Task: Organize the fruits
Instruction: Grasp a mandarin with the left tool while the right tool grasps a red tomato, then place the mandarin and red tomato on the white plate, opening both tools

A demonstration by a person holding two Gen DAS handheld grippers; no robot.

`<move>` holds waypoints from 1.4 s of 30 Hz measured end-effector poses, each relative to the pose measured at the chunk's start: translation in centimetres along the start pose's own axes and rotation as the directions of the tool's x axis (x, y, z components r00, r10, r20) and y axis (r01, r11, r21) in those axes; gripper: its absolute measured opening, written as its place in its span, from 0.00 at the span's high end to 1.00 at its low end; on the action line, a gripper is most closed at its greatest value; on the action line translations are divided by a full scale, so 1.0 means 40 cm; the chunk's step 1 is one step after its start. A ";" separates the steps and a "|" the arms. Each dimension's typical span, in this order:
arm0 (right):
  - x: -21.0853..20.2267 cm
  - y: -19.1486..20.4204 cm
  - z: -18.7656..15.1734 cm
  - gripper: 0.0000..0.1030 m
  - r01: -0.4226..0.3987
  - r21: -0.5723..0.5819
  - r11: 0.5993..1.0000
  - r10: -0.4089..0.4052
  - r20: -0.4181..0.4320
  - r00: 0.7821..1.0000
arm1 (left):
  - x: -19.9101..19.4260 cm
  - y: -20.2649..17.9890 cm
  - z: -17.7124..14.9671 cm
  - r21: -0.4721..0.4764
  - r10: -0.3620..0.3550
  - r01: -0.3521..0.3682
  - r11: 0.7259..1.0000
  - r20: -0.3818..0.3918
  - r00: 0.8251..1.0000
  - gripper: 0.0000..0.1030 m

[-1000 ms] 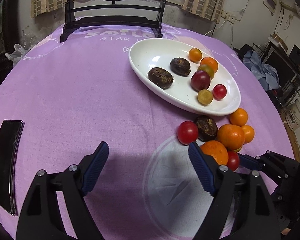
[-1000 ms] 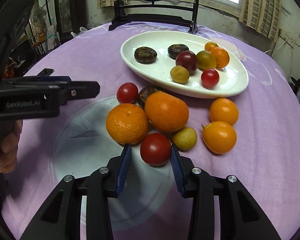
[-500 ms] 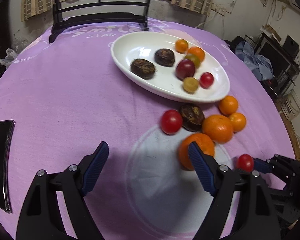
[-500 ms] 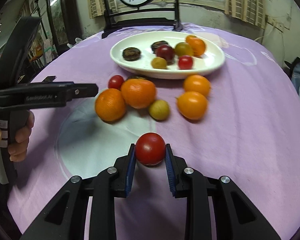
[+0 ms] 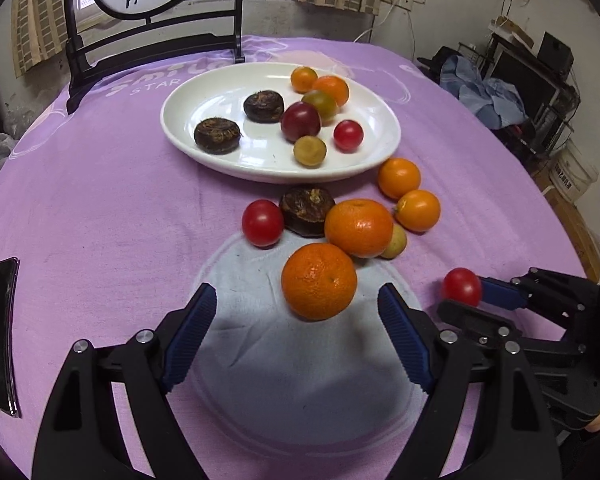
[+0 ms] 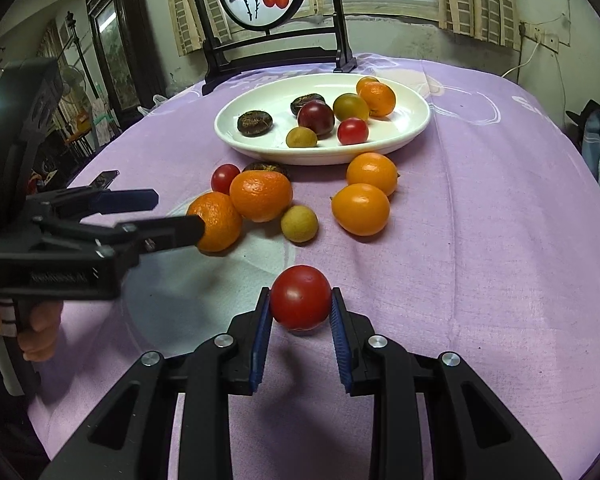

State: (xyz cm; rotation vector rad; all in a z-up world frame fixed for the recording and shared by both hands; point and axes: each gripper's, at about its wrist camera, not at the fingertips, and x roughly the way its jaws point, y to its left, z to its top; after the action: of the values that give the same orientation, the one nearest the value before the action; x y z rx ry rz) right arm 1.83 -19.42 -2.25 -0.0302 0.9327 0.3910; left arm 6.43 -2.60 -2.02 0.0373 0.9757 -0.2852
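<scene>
The right gripper (image 6: 300,312) clamps a red tomato (image 6: 300,303) above the purple cloth (image 6: 500,240), well short of the white plate (image 6: 416,128); smooth round skin may slip from the pads; the left gripper (image 5: 296,316), spread wide and empty, nears an orange (image 5: 319,282) and could nudge it rolling.

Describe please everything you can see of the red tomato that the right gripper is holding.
The red tomato is small, round and glossy, with smooth skin and a faint dimple on top. It sits clamped between the blue pads of the right gripper, one pad pressing each side. A shadow lies on the purple tablecloth beneath it, so it seems lifted. It is apart from the loose fruits and short of the white plate. The left wrist view shows it too, at the gripper's tip.
</scene>
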 end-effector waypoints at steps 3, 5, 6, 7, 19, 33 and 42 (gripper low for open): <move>-0.006 -0.001 -0.002 0.72 -0.004 -0.003 1.000 0.004 0.005 1.000 | 0.028 -0.006 0.000 -0.007 0.014 -0.014 1.000 -0.030 0.999 0.22; -0.009 -0.004 -0.003 0.72 -0.004 -0.001 1.000 0.004 0.004 1.000 | 0.049 -0.006 -0.001 -0.020 0.016 -0.017 1.000 -0.052 0.999 0.22; -0.011 -0.006 -0.003 0.72 -0.003 0.001 1.000 0.003 0.005 1.000 | 0.061 -0.005 0.001 -0.021 0.020 -0.021 1.000 -0.059 0.998 0.25; -0.012 -0.009 -0.003 0.72 -0.002 0.003 1.000 0.002 0.005 1.000 | 0.071 -0.006 0.003 -0.021 0.024 -0.026 0.999 -0.067 0.997 0.32; -0.018 -0.022 -0.006 0.72 0.007 -0.001 1.000 -0.007 0.001 1.000 | 0.060 -0.019 0.008 0.001 -0.001 0.001 1.000 -0.056 0.998 0.59; -0.089 -0.011 0.098 0.72 0.019 -0.074 0.997 -0.012 0.089 0.996 | -0.082 0.051 0.105 -0.028 -0.018 0.020 0.999 0.058 0.998 0.59; -0.030 0.023 0.272 0.72 0.004 -0.145 0.989 0.017 0.139 0.990 | -0.032 0.073 0.263 -0.052 0.016 -0.011 0.999 0.092 0.996 0.59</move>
State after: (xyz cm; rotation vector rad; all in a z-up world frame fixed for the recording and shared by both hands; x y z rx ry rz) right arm 9.33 -16.87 5.37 -0.1315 0.7651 0.4608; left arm 15.04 -1.17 4.66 -0.0162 0.8904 -0.2475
